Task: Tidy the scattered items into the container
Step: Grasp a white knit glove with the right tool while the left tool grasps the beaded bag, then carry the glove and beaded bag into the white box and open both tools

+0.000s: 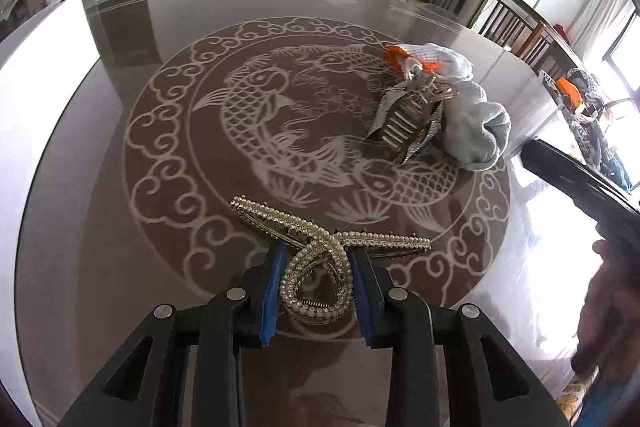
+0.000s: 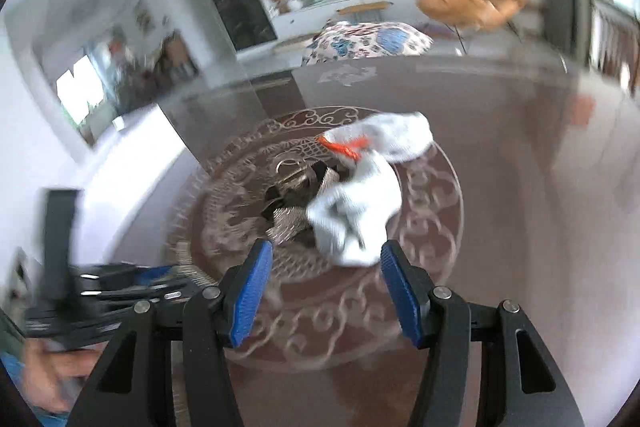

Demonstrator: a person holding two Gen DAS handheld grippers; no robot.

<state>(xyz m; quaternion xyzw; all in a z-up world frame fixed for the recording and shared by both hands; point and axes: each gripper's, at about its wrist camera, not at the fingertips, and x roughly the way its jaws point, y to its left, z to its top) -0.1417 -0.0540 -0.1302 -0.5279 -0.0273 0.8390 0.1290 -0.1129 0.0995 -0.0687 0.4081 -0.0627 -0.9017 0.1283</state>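
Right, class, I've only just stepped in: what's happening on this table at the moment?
A person is tidying a glass table with a handheld gripper in each hand. The left gripper has its blue pads around the loop of a pearl hair clip, which lies on the table. The right gripper is open and empty, pointed toward a pale sock and a metallic claw clip lying together. That view is blurred. No container is clearly visible.

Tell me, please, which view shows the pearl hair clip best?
The left wrist view: the pearl hair clip lies sharp between the left gripper fingers. The right wrist view is motion-blurred, showing only a glimpse at its lower left.
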